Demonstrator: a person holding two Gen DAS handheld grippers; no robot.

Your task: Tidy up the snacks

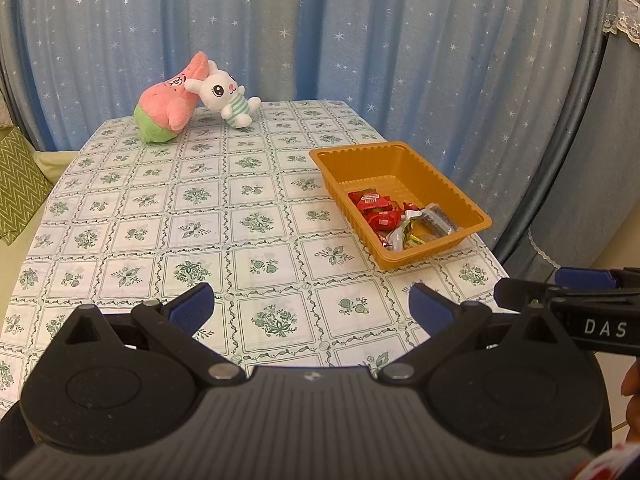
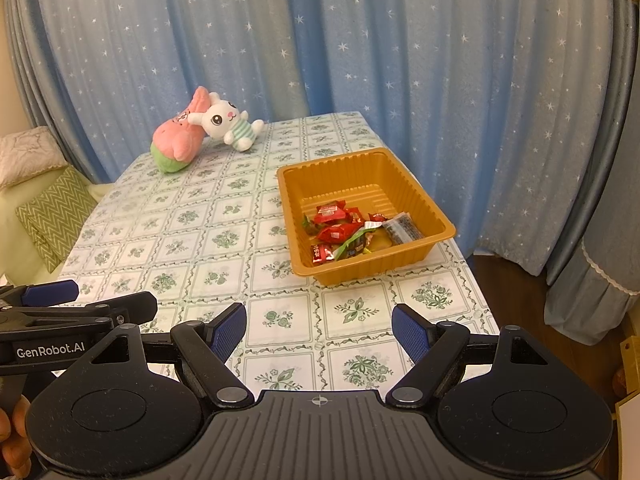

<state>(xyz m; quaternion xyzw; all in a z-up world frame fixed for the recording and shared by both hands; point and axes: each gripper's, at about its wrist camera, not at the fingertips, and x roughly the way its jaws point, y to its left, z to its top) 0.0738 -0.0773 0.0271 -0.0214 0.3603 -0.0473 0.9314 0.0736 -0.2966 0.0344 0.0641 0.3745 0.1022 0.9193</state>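
An orange plastic tray (image 1: 404, 160) (image 2: 408, 184) stands on the right side of the table. It holds several red-wrapped snacks (image 1: 370, 202) (image 2: 330, 213), a green-wrapped one (image 2: 352, 242) and a clear packet of dark pieces (image 1: 440, 220) (image 2: 402, 230). My left gripper (image 1: 311, 305) is open and empty, low over the near table edge, left of the tray. My right gripper (image 2: 319, 329) is open and empty, in front of the tray. Each gripper shows at the edge of the other's view: the right gripper (image 1: 592, 304) and the left gripper (image 2: 60, 312).
A pink and green plush (image 1: 168, 108) (image 2: 178, 142) and a white bunny plush (image 1: 226, 96) (image 2: 228, 122) lie at the far left corner of the patterned tablecloth (image 1: 200, 220) (image 2: 192, 240). A blue star curtain hangs behind. A green cushion (image 1: 18, 184) (image 2: 56, 216) lies left.
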